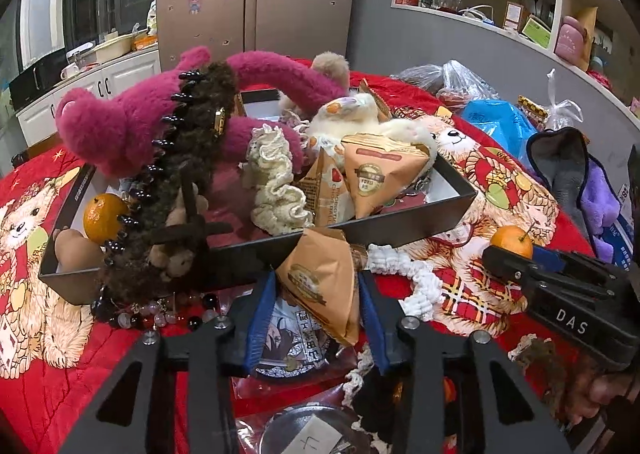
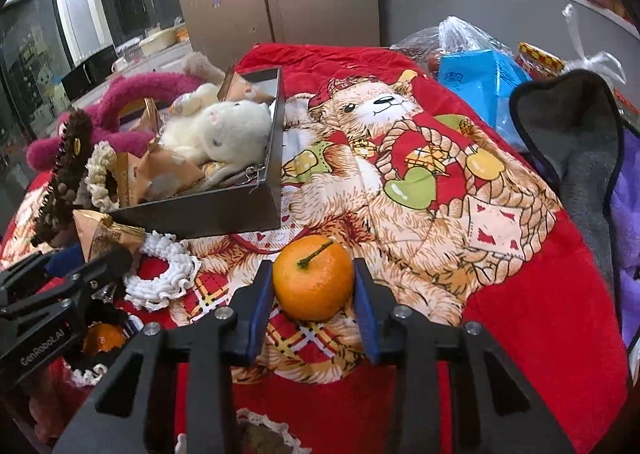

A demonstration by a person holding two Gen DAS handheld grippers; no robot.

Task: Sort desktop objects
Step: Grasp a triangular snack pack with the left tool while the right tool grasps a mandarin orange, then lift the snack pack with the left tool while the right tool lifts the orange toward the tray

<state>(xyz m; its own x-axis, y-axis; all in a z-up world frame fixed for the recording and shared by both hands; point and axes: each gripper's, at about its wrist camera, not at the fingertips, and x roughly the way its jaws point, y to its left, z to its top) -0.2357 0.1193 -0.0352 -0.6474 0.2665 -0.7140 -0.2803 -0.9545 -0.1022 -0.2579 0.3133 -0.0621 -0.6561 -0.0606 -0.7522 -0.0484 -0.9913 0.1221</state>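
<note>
My left gripper [image 1: 317, 278] is shut on a brown triangular snack packet [image 1: 320, 286], its blue pads pressing both sides, just in front of the black tray [image 1: 420, 222]. The tray holds a magenta plush [image 1: 120, 125], a white plush [image 1: 360, 113], two similar packets, a cream scrunchie, a mandarin [image 1: 104, 215] and a brown egg [image 1: 76, 252]. A dark furry hair claw [image 1: 176, 173] leans over its front wall. In the right wrist view, my right gripper [image 2: 312, 266] is shut on a stemmed mandarin [image 2: 314, 278] that rests on the red bear blanket [image 2: 520, 314].
A white crochet scrunchie [image 1: 404, 274] lies between the two grippers. Dark and clear beads [image 1: 160, 314] sit by the tray's front left corner. At the right are a blue bag [image 2: 476, 77], a grey pouch [image 2: 572, 141], purple cloth and plastic bags. A round tin [image 1: 304, 430] lies below my left gripper.
</note>
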